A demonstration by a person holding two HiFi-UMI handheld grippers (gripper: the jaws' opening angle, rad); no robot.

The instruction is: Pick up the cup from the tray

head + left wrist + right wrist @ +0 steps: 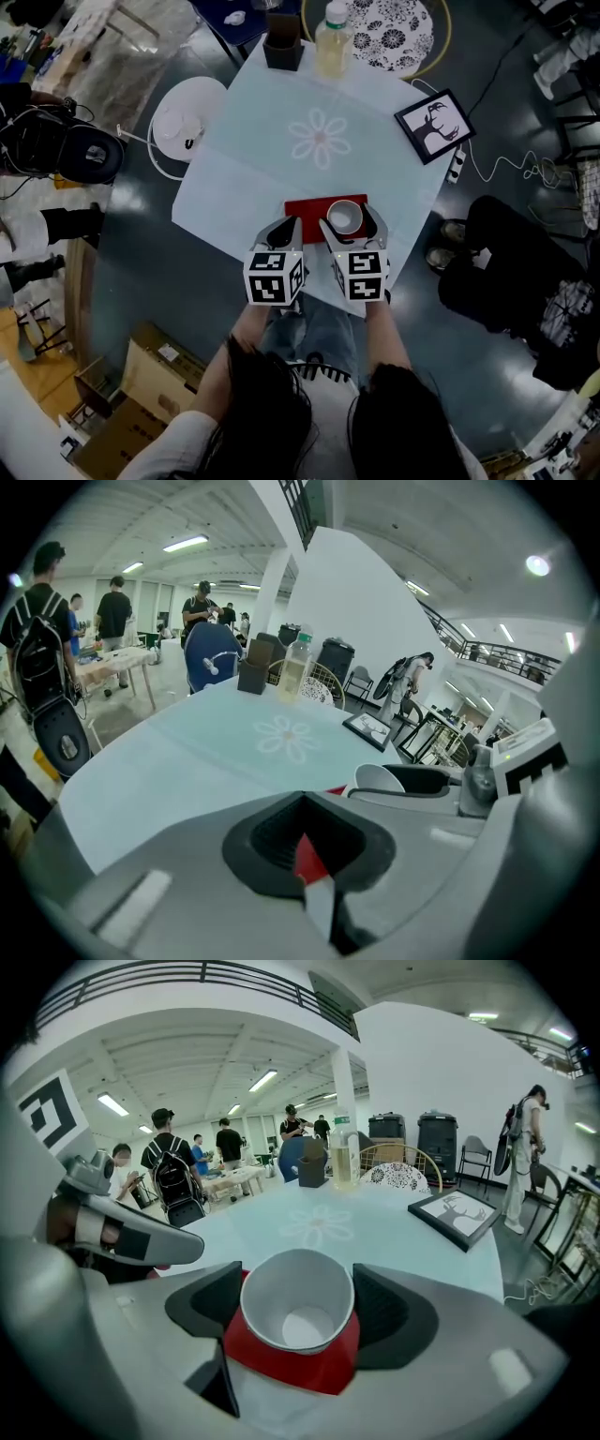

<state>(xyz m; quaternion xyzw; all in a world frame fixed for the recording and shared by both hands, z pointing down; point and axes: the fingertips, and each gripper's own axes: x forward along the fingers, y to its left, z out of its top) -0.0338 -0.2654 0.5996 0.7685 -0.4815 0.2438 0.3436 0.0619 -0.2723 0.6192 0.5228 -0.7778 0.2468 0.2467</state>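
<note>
Near the front edge of the desk (281, 169), a red tray (305, 211) lies flat with a white cup (344, 217) standing upright on its right half. The right tongs (352, 221) are clamped on the cup. In the right gripper view both dark pads (380, 1312) lie against the cup's (298, 1307) wall, one on each side, and its open mouth and bare inside are plain. The cup's foot rests on the tray (291, 1368); the tongs cover the tray's near edge. The left tongs (284, 227) hang over the tray's left end, just beside the right tongs and not touching the cup. The left gripper view shows the left tongs (305, 827) drawn together on nothing, with a sliver of red tray in the small gap between the pads. From that view only the cup's rim (380, 778) shows, the rest cut off by the right tongs. Both marker cubes cover the person's hands in the head view. At the far end of the desk stand a bottle (333, 42) and a dark box (283, 42), with a frame (433, 125) near the right edge, all well apart from the tray.
</note>
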